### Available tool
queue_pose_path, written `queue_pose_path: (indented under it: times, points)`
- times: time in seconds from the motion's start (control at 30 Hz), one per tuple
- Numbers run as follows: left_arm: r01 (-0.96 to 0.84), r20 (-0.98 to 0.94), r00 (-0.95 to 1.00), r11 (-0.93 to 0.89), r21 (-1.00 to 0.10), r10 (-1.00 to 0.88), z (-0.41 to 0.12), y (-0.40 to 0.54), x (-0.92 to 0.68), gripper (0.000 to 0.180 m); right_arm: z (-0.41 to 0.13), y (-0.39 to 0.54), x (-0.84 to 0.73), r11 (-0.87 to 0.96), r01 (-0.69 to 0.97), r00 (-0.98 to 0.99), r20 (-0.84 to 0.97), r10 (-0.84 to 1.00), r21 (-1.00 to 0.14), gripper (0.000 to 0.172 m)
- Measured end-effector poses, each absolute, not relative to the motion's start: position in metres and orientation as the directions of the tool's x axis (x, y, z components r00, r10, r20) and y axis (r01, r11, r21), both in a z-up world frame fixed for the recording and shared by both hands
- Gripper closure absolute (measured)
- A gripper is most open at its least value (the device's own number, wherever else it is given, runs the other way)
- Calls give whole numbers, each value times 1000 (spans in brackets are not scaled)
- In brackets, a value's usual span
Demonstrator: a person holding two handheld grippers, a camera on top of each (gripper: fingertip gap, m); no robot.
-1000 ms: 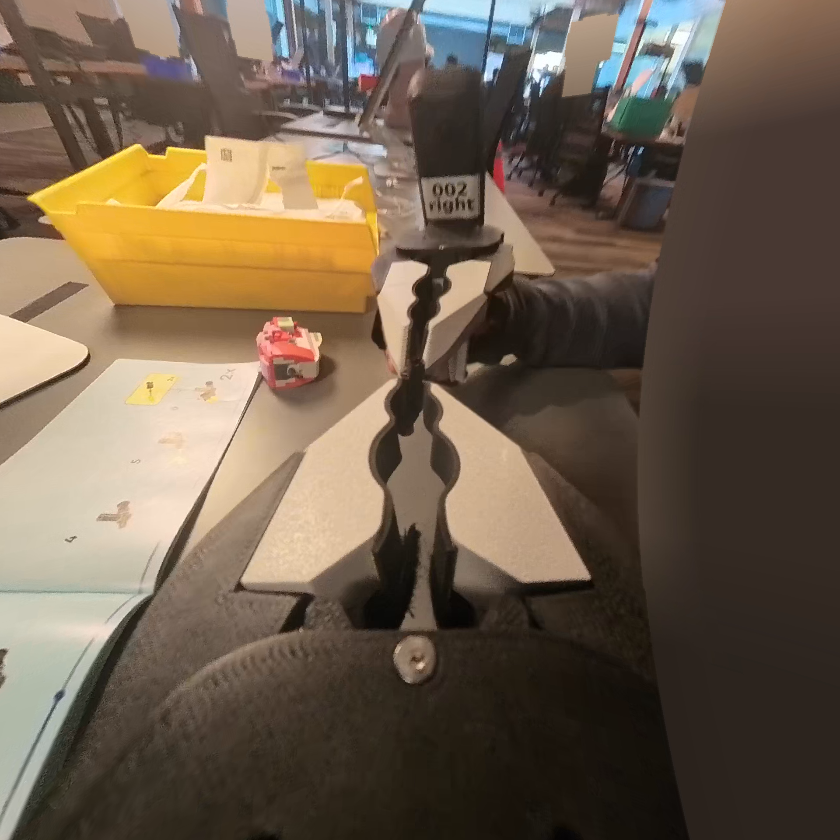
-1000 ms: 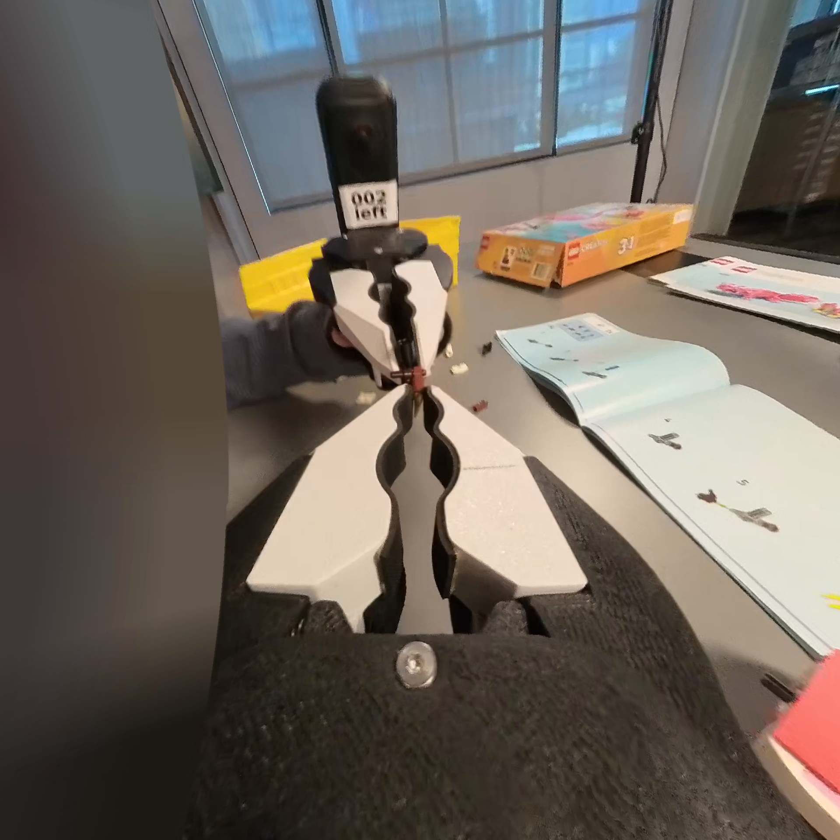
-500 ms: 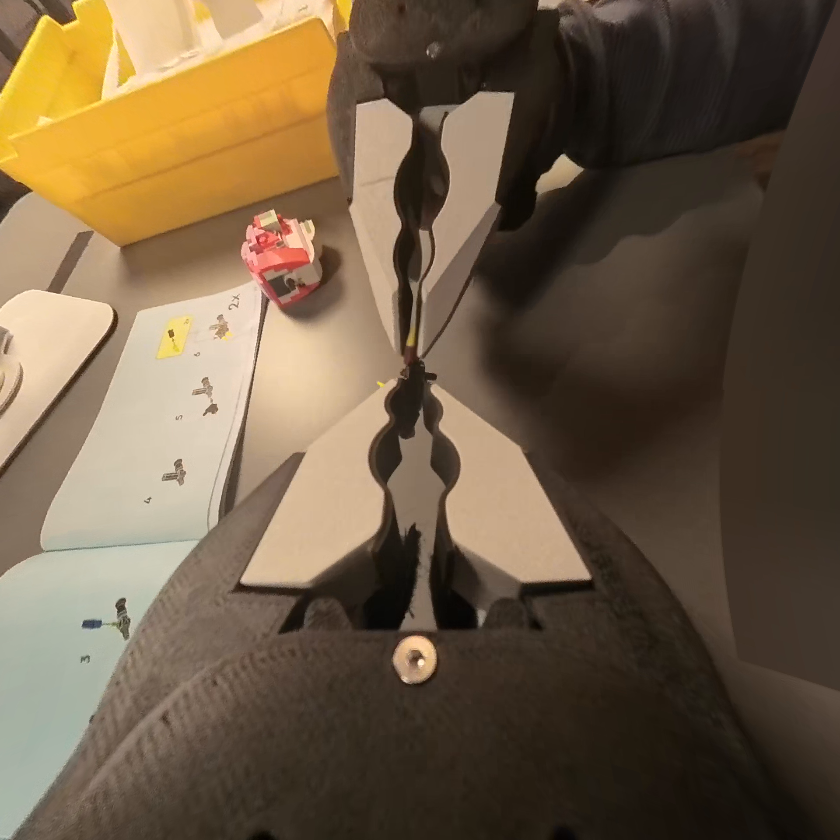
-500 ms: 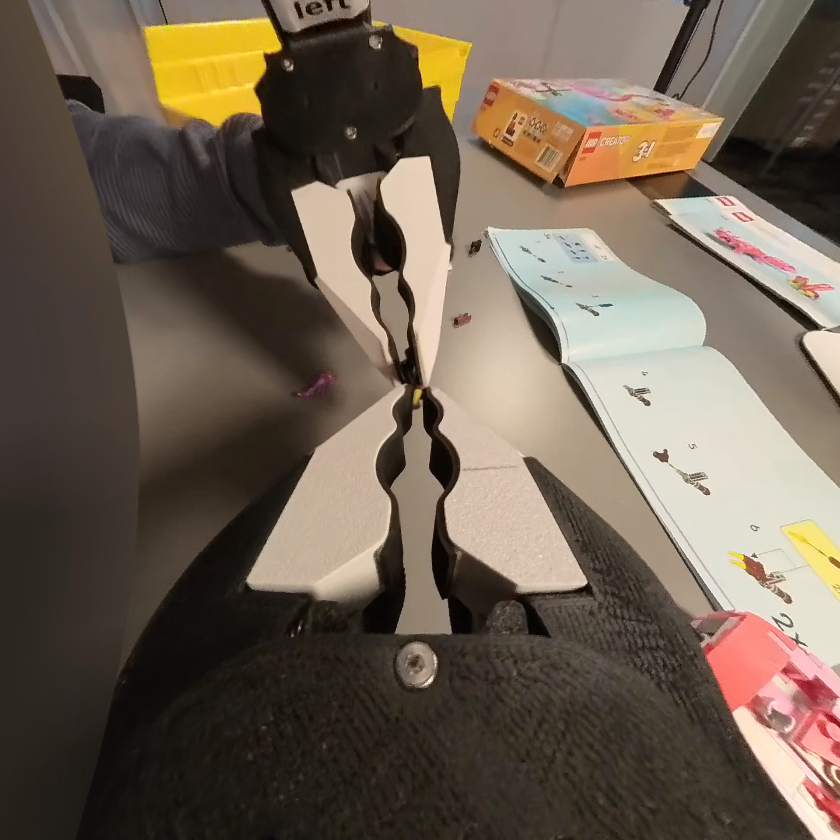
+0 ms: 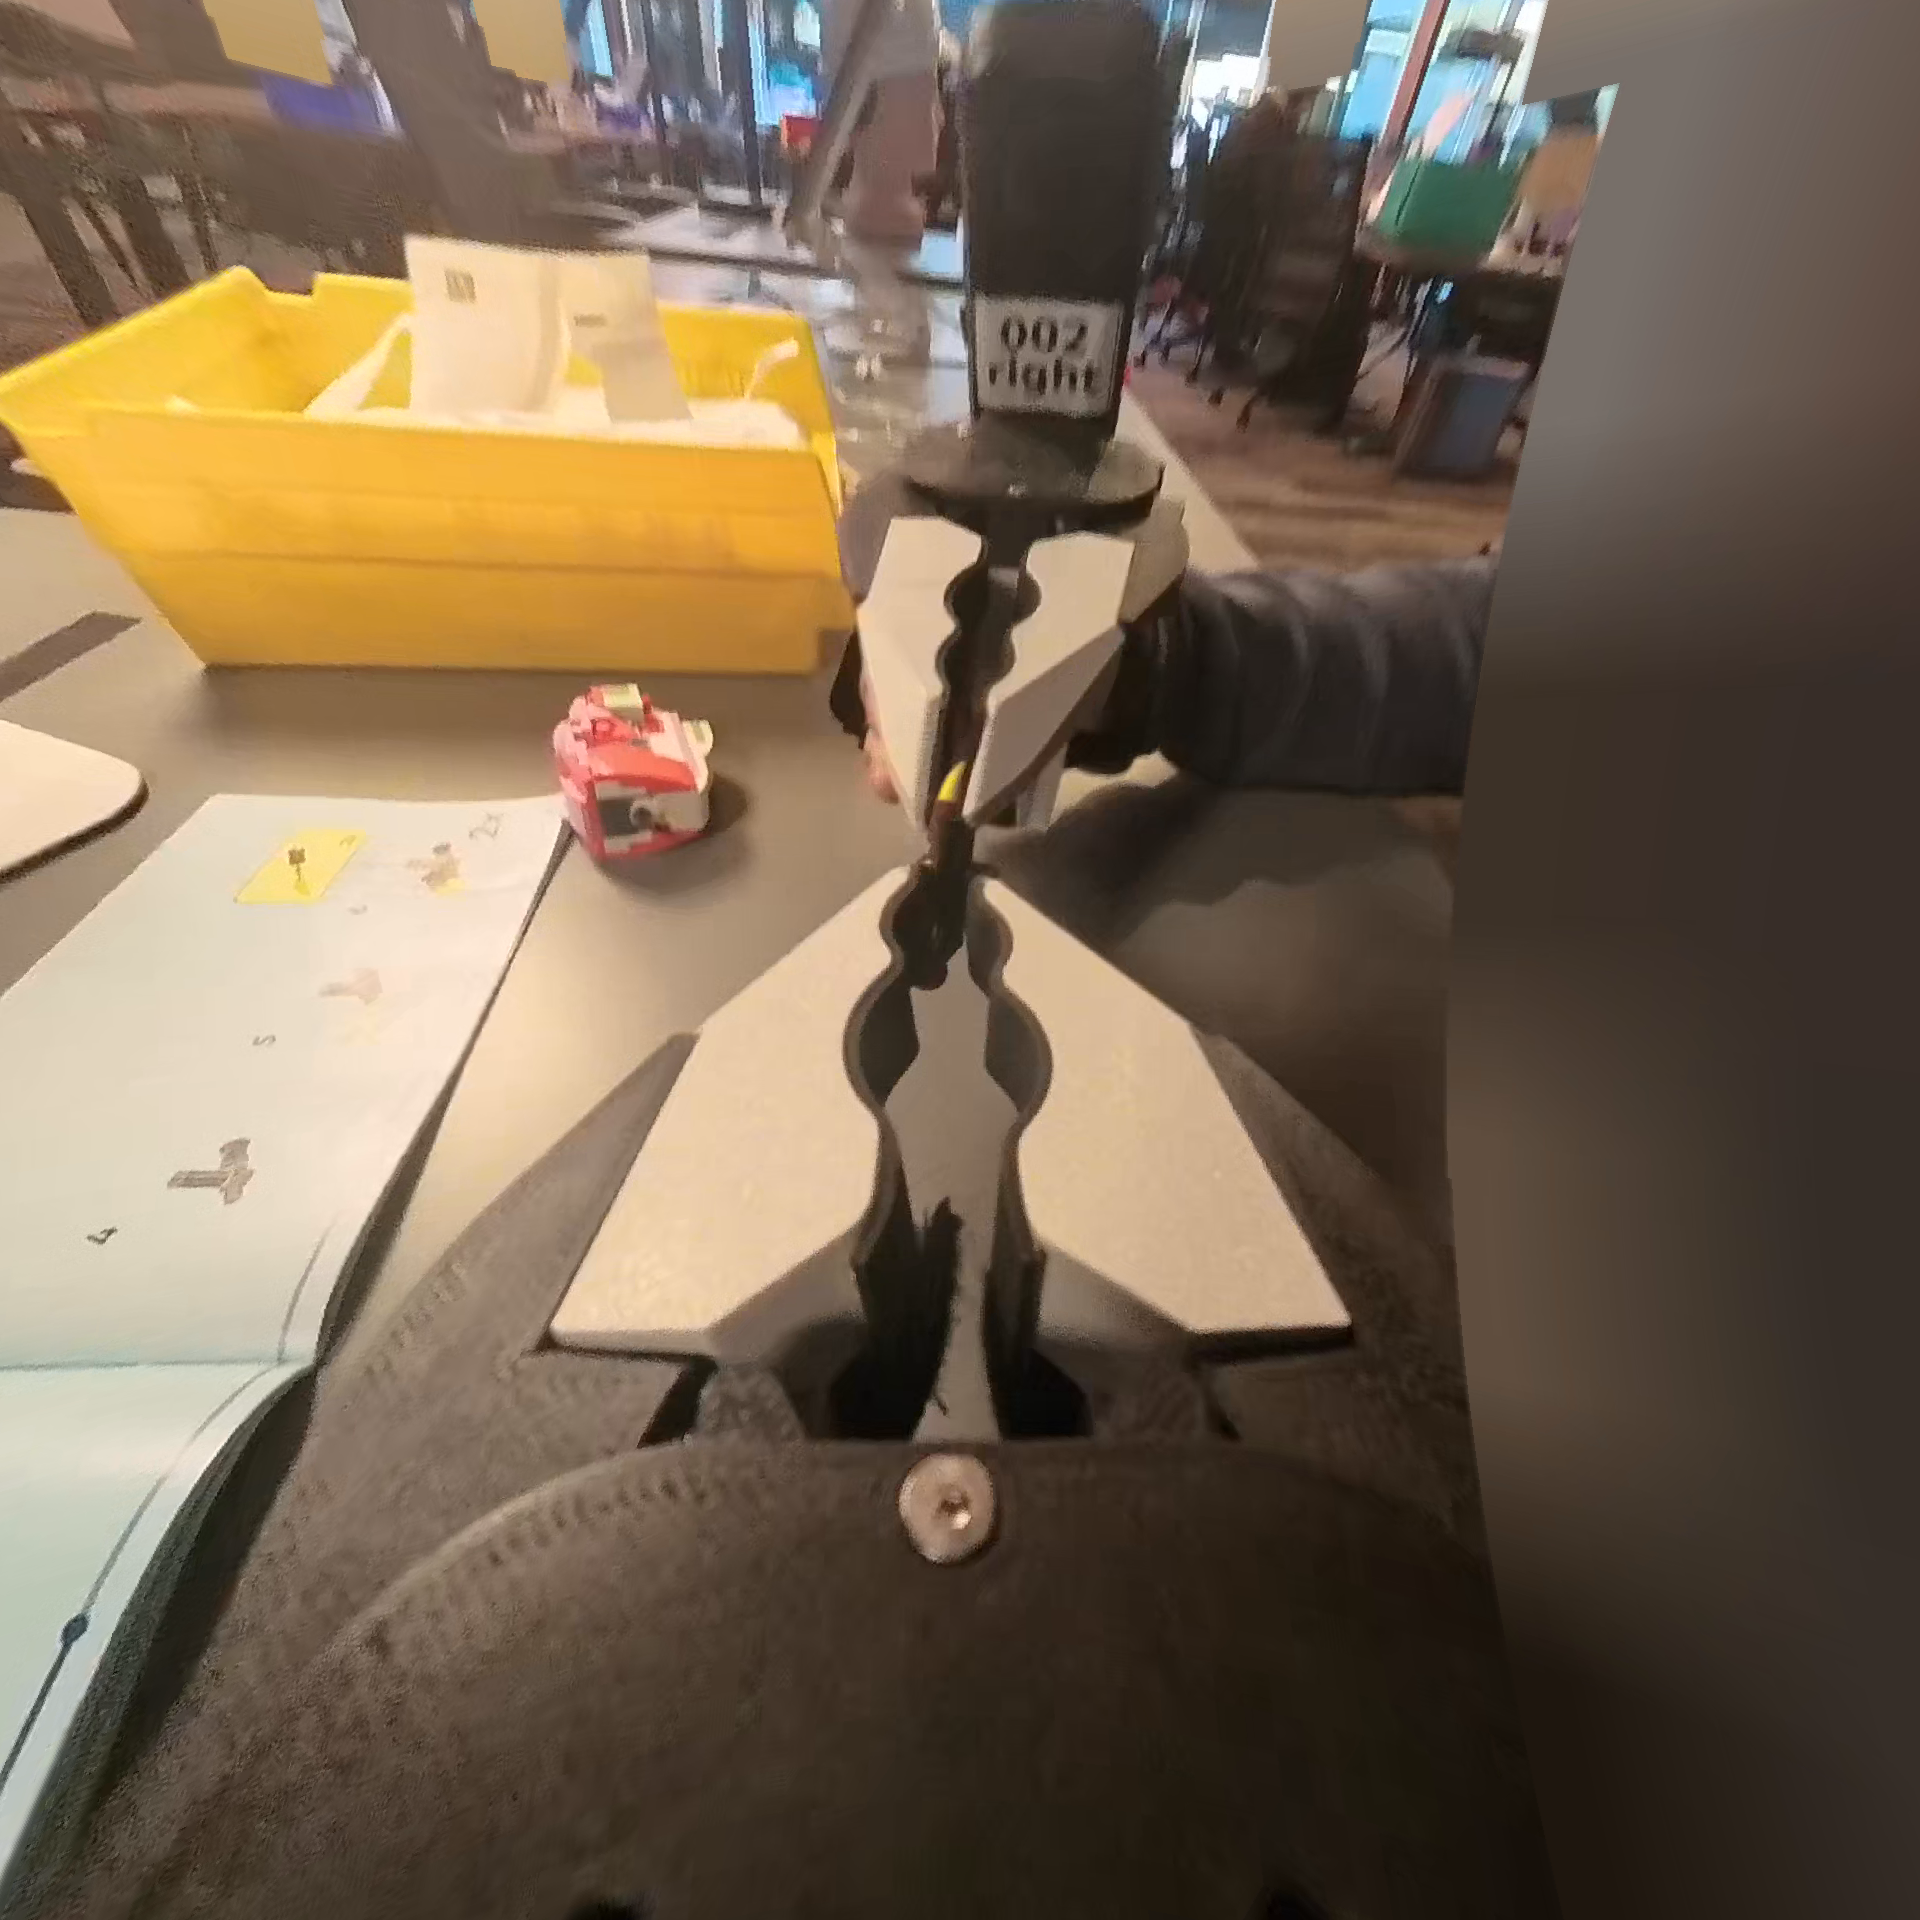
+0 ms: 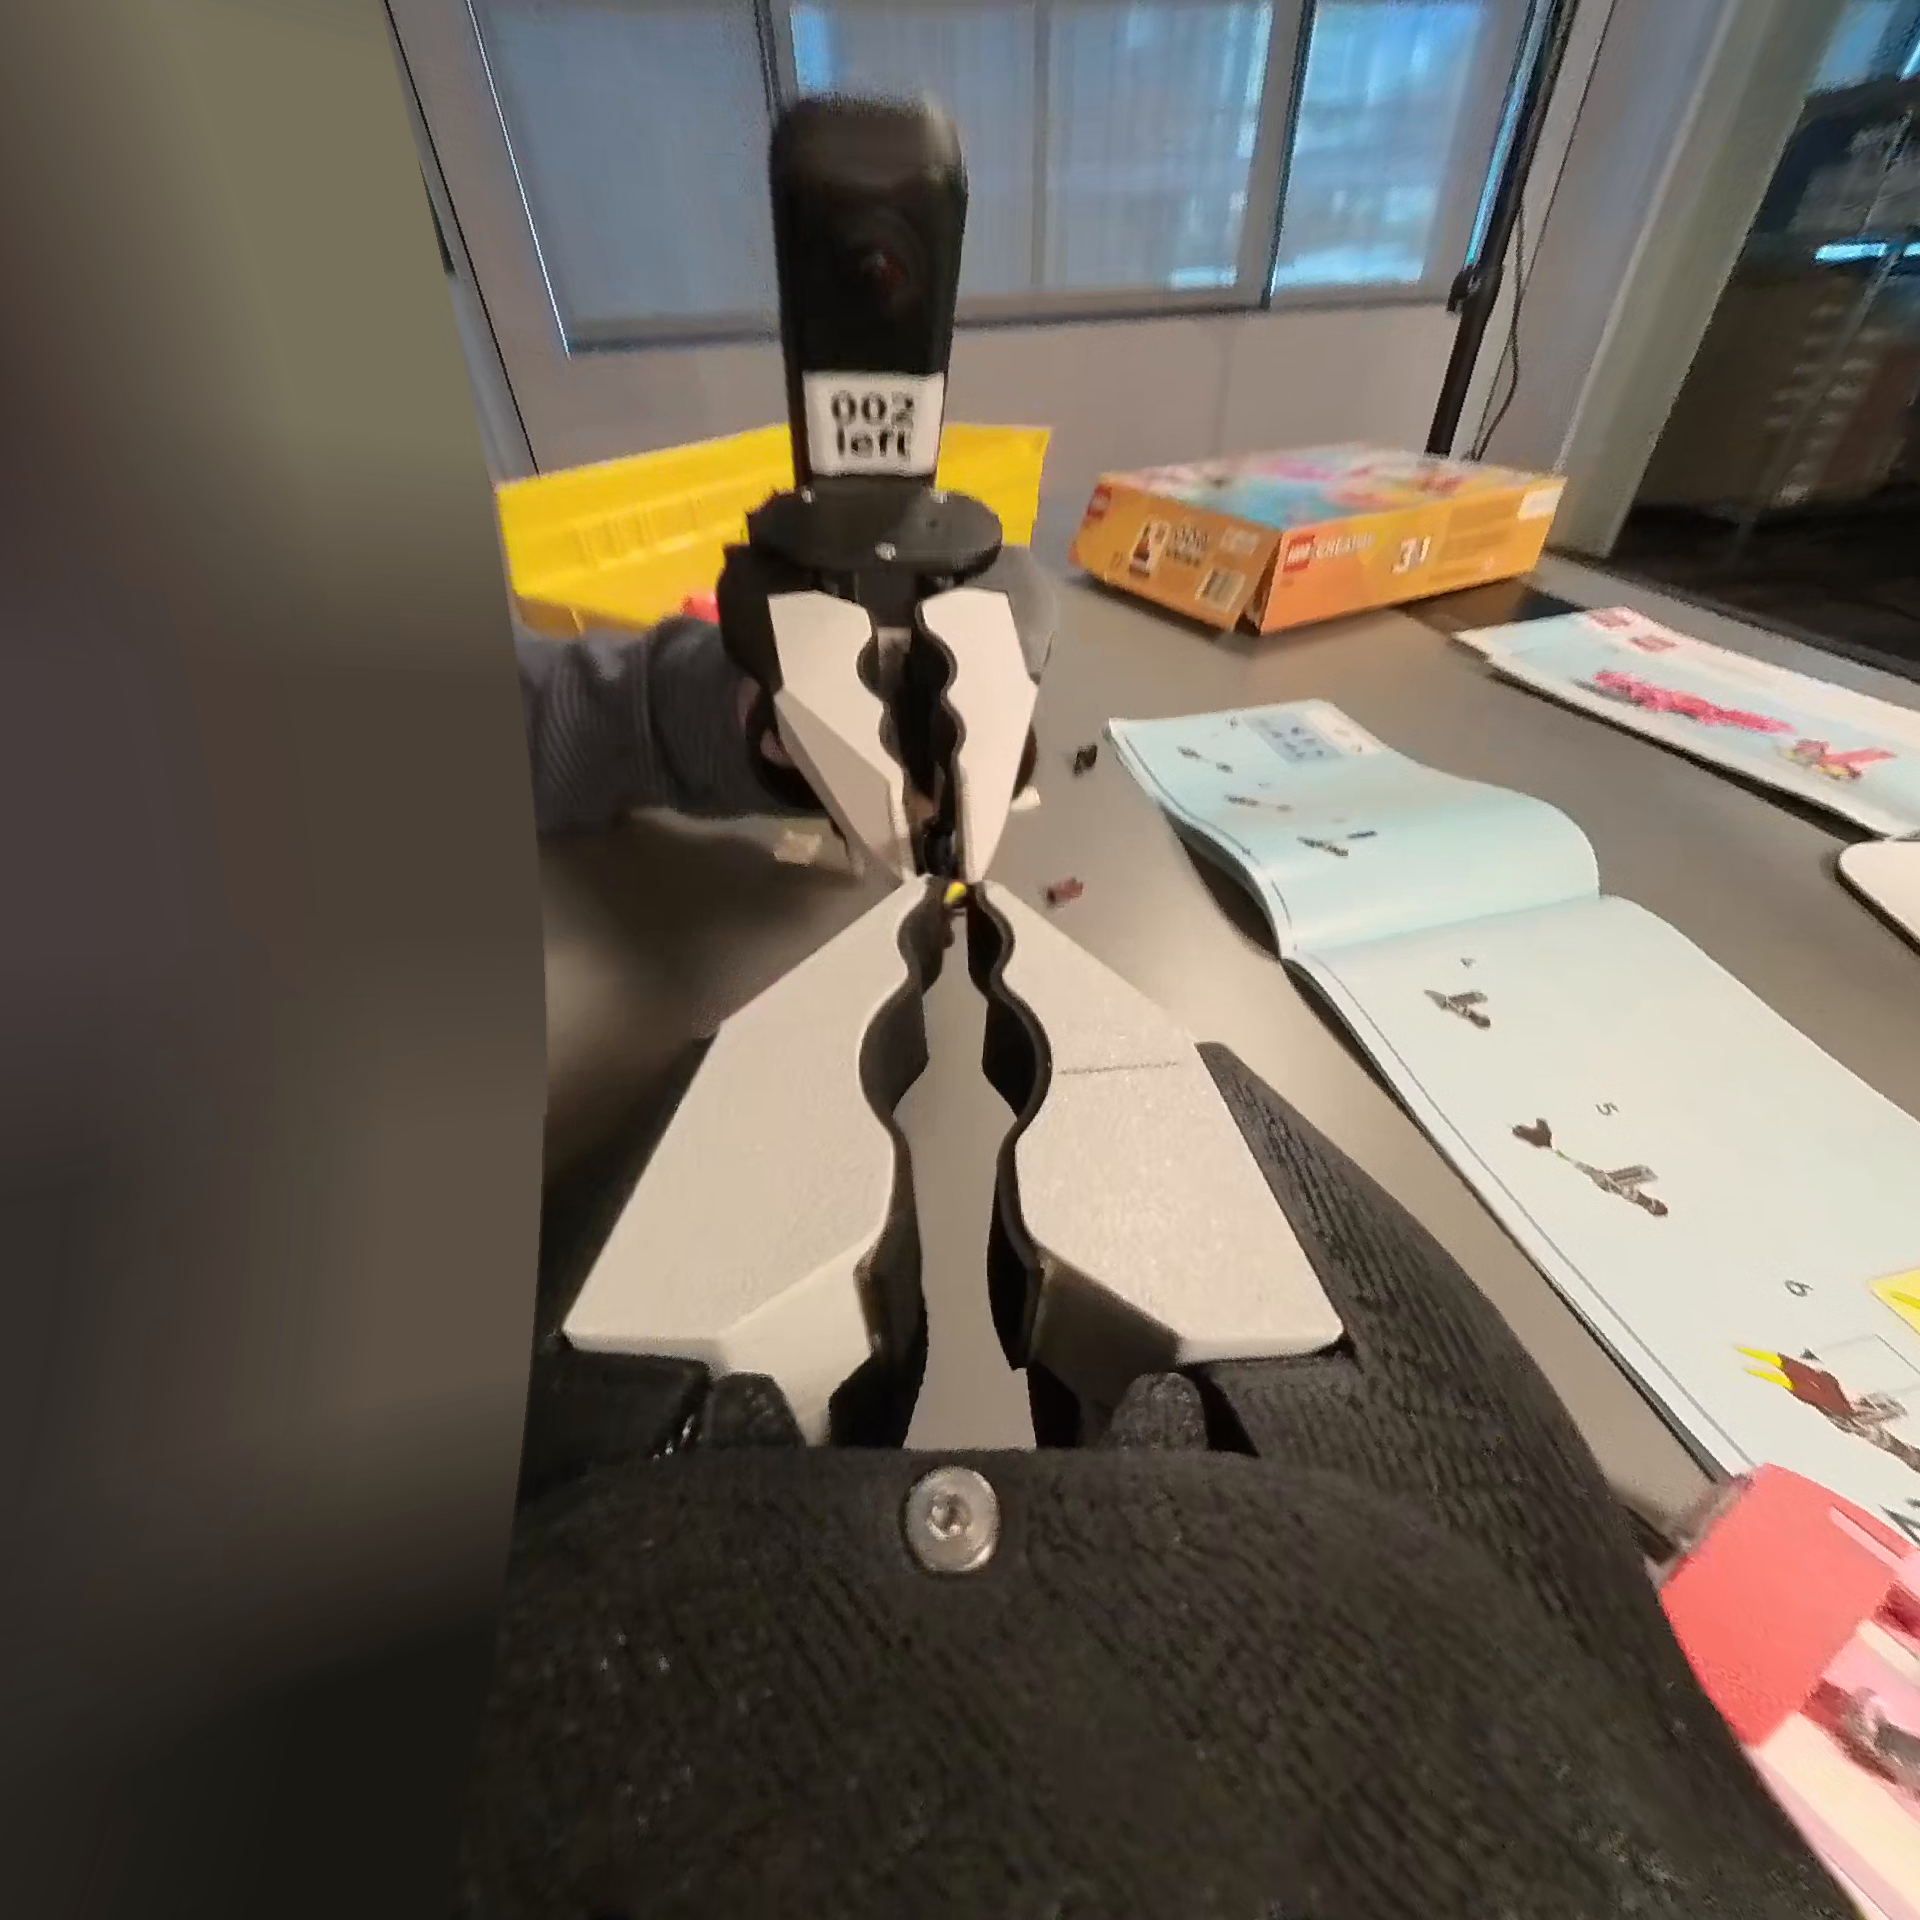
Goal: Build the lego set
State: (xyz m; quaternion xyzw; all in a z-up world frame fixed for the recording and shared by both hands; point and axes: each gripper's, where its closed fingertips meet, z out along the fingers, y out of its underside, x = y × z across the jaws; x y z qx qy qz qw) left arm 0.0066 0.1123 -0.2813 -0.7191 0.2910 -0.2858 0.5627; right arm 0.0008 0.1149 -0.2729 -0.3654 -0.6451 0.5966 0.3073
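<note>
Both grippers meet tip to tip above the grey table [image 5: 644, 966]: the left gripper [image 5: 940, 904] clenches a dark brick piece [image 5: 935, 914], and the right gripper [image 6: 948, 902] pinches what seems a yellow-tipped piece [image 6: 950, 896]. Left of them sit a red brick model [image 5: 634, 774], an open booklet [image 5: 260, 1039] and, behind, a yellow bin [image 5: 468, 520].

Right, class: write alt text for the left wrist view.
Two grey claws meet tip to tip over a dark table, the left claw pinching a small dark piece; a yellow bin and a red brick model sit behind.

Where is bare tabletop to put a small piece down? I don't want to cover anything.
Free: the dark table between the open booklet and the meeting hand-held grippers, below the red brick model. Also the strip between yellow bin and model. Crowded: beside the booklet in the right view, where loose small pieces lie.
</note>
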Motion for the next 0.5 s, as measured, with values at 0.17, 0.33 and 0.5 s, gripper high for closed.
queue_pose_path:
  times: [0.17,0.33,0.5]
  points:
    - [36,131,649,-142,-989,-749,-259,111,7,175,-253,114,3,-77,-2,-551,-63,832,-997,169]
    - [95,154,633,-121,-988,-759,-250,110,10,176,-245,113,6,-98,-39,-562,-60,825,-994,169]
    - [171,188,616,-104,-980,-765,-243,110,11,176,-238,113,8,-157,-71,-580,-87,810,-985,169]
